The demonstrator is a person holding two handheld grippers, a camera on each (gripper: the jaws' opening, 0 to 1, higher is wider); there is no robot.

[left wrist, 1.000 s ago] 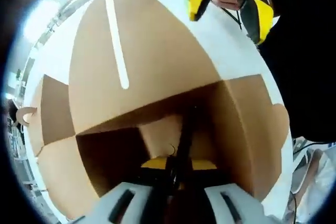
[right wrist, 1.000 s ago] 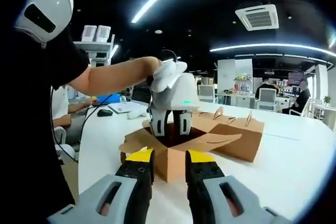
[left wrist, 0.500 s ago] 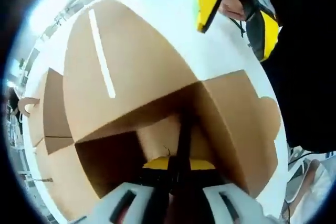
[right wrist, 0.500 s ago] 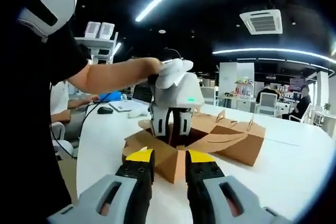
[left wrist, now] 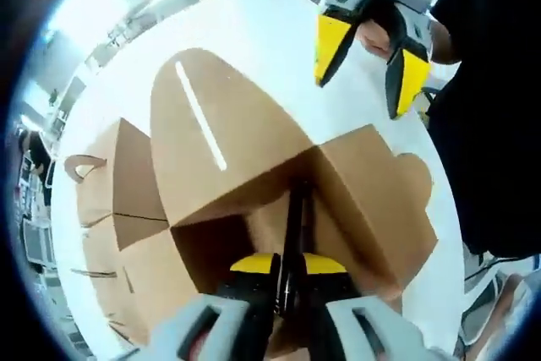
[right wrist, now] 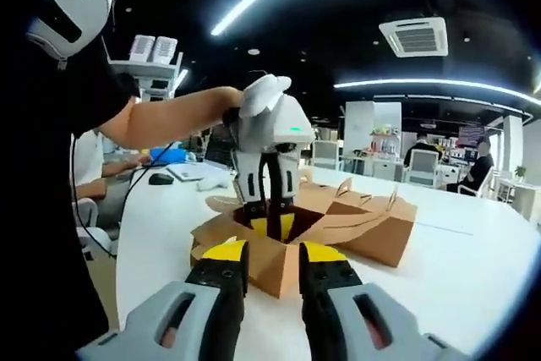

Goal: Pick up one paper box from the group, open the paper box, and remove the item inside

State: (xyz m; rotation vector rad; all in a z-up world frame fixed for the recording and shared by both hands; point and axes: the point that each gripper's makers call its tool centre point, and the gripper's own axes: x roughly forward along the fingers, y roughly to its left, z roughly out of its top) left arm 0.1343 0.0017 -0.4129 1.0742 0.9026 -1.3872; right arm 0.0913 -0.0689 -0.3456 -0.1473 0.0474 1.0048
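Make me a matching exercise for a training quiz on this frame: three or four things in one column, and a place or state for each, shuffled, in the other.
Things:
1. left gripper
2. right gripper
3. open paper box
4. black item

Places or states:
A. flaps spread, standing on the white table
B. pinched between yellow-tipped jaws, rising from the box
C. jaws apart, holding nothing, in front of the box
D. shut, jaws reaching down into the box opening

Pairs: 1-D, 2-C, 3-A, 4-B
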